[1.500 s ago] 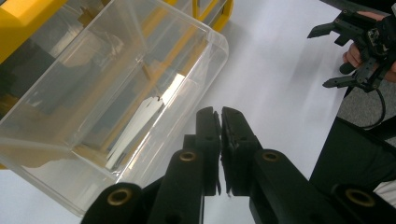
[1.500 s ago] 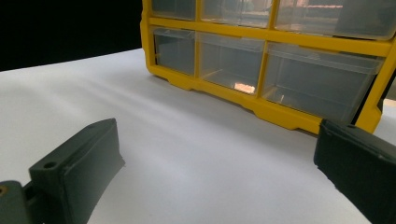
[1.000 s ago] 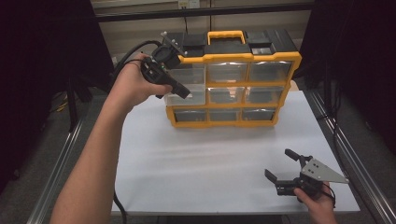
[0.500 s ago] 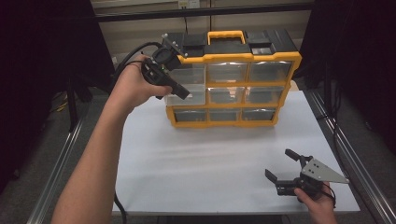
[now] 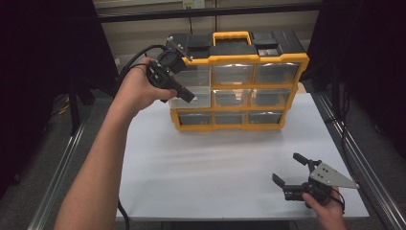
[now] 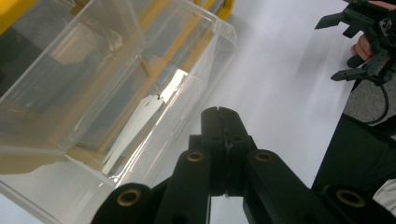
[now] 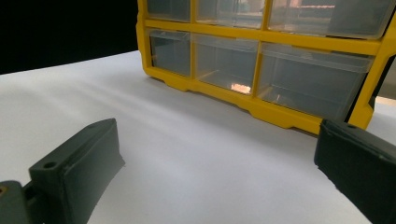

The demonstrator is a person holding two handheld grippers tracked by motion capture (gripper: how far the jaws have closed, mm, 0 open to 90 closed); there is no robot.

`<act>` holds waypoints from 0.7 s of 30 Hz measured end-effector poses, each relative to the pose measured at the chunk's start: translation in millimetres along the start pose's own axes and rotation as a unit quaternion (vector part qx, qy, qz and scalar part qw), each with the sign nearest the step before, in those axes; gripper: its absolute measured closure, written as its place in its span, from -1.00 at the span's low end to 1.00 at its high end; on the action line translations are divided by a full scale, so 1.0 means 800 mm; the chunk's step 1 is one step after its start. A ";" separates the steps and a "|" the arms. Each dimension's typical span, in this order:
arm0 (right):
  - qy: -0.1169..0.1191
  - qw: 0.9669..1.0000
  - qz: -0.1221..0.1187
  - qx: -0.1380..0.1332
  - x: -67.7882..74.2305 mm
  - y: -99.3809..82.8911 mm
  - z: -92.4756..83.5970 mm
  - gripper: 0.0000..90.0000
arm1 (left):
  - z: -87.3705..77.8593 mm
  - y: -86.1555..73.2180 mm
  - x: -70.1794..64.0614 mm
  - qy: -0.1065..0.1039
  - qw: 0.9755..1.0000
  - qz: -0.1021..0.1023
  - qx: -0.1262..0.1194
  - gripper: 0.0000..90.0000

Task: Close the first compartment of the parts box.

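Yellow parts organiser (image 5: 237,81) with clear drawers, standing at twelve o'clock on the white desk (image 5: 210,163). The left hand-held gripper (image 5: 186,97), at about ten o'clock, has its jaws fully closed with nothing between them; its tip lies against the clear middle-row left drawer (image 5: 194,96), which stands pulled out from the cabinet front. The right hand-held gripper (image 5: 291,168), at five o'clock near the desk's near edge, has its jaws spread wide and empty, well apart from the organiser.

A white worktop (image 5: 215,163) fills the frame's centre, metal rails (image 5: 356,158) along its sides, a beige wall (image 5: 143,36) across the top, darkness in both upper corners.
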State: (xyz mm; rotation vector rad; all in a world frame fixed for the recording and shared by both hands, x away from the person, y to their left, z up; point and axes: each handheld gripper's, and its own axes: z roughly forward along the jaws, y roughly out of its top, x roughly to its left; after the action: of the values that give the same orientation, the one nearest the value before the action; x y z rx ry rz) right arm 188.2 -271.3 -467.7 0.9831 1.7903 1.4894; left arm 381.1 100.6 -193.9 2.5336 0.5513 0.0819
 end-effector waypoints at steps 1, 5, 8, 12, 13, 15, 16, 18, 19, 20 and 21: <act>0.000 1.000 0.001 0.001 0.000 0.000 0.000 -1.00 | 0.000 0.000 0.000 0.000 1.000 0.000 0.000 1.00; 0.000 1.000 -0.001 0.000 0.000 0.000 0.000 -1.00 | 0.001 0.000 0.001 0.003 1.000 0.005 0.003 1.00; 0.001 1.000 -0.001 -0.001 0.000 0.000 0.000 -1.00 | 0.004 0.000 0.000 0.003 1.000 -0.010 -0.008 1.00; -0.001 1.000 0.001 0.000 0.000 0.000 -0.001 -1.00 | 0.003 0.001 0.004 -0.001 1.000 0.009 0.006 1.00; -0.001 1.000 -0.001 0.000 0.000 0.000 0.000 -1.00 | 0.003 0.001 0.004 -0.002 1.000 0.008 0.004 1.00; 0.000 1.000 -0.001 0.000 0.000 0.000 0.000 -1.00 | 0.004 0.001 0.005 -0.002 1.000 0.008 0.004 1.00; 0.000 1.000 -0.002 0.000 0.000 0.000 0.000 -1.00 | 0.005 0.000 0.004 0.003 1.000 0.006 0.002 1.00; 0.001 1.000 -0.001 -0.001 0.000 0.000 0.000 -1.00 | 0.005 0.000 0.004 0.003 1.000 0.005 0.003 1.00; 0.000 1.000 -0.001 0.000 0.000 0.000 0.000 -1.00 | 0.005 0.000 0.004 0.004 1.000 -0.002 0.000 1.00; 0.000 1.000 -0.001 0.000 0.000 0.000 0.000 -1.00 | 0.005 0.000 0.004 0.004 1.000 -0.002 0.000 1.00; -0.001 1.000 -0.001 0.000 0.000 0.000 0.000 -1.00 | 0.005 0.000 0.005 0.004 1.000 -0.001 -0.003 1.00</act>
State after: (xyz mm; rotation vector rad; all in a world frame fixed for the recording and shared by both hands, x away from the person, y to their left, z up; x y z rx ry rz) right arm 187.9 -271.4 -467.5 0.9816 1.7900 1.4870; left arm 385.5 99.7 -197.6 2.5277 0.5574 0.0935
